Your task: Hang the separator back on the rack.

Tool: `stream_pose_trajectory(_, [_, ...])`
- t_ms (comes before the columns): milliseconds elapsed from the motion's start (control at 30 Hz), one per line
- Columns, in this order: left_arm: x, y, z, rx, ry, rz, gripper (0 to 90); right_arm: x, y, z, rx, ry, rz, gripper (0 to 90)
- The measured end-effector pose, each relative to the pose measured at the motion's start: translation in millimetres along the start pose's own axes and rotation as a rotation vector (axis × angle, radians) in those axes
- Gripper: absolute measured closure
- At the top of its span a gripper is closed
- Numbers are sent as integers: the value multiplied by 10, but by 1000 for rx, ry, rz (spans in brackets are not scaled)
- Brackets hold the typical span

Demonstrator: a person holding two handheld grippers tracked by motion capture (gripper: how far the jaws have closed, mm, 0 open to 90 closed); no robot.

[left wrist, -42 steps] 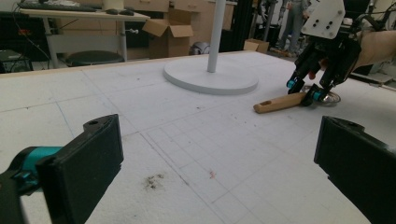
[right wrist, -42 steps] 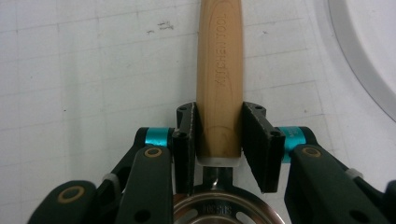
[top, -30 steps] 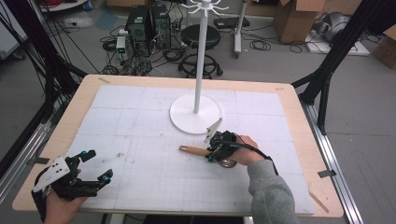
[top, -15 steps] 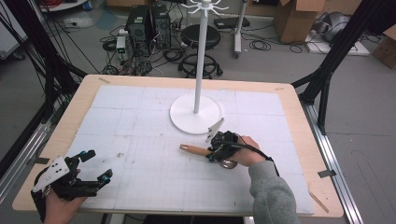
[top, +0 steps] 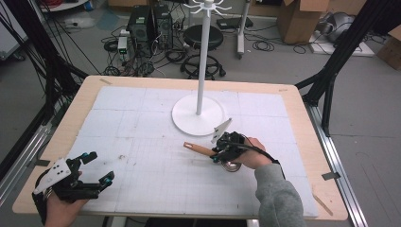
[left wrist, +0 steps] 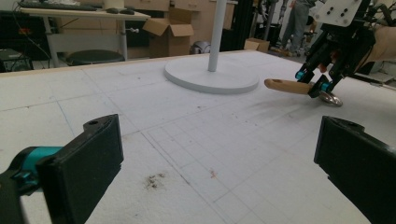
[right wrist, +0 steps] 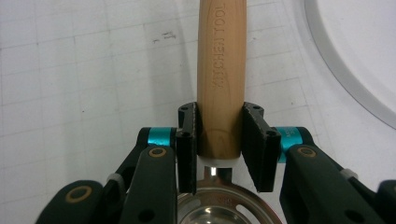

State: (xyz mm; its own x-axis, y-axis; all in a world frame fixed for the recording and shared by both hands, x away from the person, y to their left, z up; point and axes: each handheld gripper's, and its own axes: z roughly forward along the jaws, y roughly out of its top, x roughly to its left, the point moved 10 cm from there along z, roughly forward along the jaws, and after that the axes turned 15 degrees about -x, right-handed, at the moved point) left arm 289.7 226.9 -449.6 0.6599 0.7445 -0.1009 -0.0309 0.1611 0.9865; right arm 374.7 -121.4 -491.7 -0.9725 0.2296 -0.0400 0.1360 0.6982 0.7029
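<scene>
A kitchen tool with a wooden handle and a round metal head lies on the white mat, right of centre. My right gripper is shut on the handle close to the head. In the right gripper view both pads press the sides of the handle, which reads "KITCHEN TOOL", and the metal head lies below the jaws. My left gripper rests open at the table's near left corner, holding nothing. In the left gripper view the left gripper faces the tool's handle and the right gripper.
A white stand with a round base and a tall pole rises just beyond the tool. The base rim lies close to the handle's far end. The wooden table edge frames the mat. Cables and boxes lie on the floor behind.
</scene>
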Motion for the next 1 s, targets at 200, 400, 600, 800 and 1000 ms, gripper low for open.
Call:
stream_pose_trajectory(200, [3,0,0,-1,1,-3,17,7,10,-43,-12,-3,5,691])
stream_pose_trajectory(400, [3,-1,4,1,-1,0,17,3,32,-105,-44,-8,2,691])
stream_pose_trajectory(600, [1,-8,13,3,-1,-1,17,-3,54,-185,-83,-15,17,692])
stream_pose_trajectory(800, [-9,-9,27,3,-6,-1,17,4,48,-217,-96,-17,16,693])
stream_pose_trajectory(1000, [-4,-12,31,5,-7,1,17,3,52,-248,-105,-26,19,693])
